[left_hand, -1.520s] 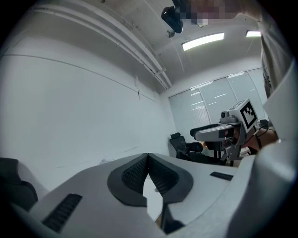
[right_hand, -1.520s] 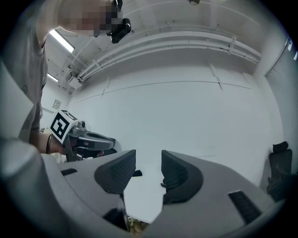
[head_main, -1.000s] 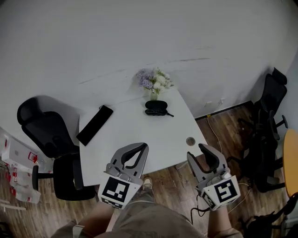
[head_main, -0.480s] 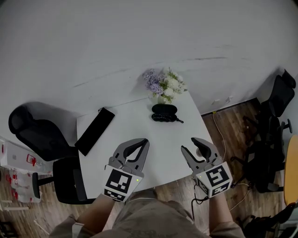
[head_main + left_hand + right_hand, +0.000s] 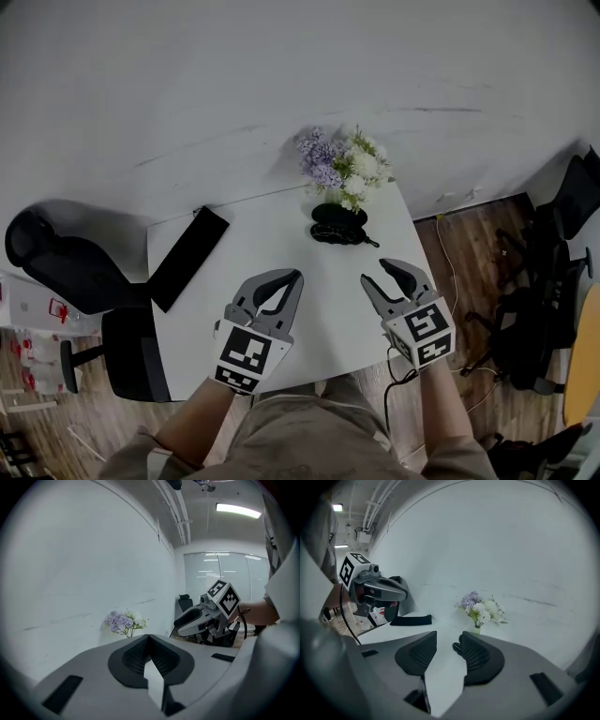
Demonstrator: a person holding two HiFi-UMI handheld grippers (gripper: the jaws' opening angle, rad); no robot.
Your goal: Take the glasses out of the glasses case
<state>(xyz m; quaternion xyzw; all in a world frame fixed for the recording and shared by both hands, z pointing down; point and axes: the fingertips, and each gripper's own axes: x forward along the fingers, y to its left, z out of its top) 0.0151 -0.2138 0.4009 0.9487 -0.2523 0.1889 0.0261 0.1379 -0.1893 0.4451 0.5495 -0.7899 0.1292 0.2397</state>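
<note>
A black glasses case [image 5: 337, 214] lies at the far right of the white table [image 5: 253, 234], just in front of a vase of flowers [image 5: 342, 167]. A dark shape with a thin strand pointing right lies against the case's near side; I cannot tell what it is. My left gripper [image 5: 296, 275] hovers over the table's near middle, its tips touching with nothing between them. My right gripper [image 5: 375, 272] stands open, short of the case, with nothing in it. In the right gripper view the case [image 5: 456, 647] peeks out between the jaws. The left gripper view shows the flowers [image 5: 124, 622] and the right gripper [image 5: 194, 618].
A long black pouch [image 5: 187, 258] lies at the table's far left. A black office chair [image 5: 66, 272] stands left of the table, and more dark chairs [image 5: 562, 234] stand on the wooden floor to the right. A white wall is close behind the table.
The table has come closer in the head view. Both grippers have moved forward from off the near edge to above the tabletop, toward the case. Neither gripper's state changed.
</note>
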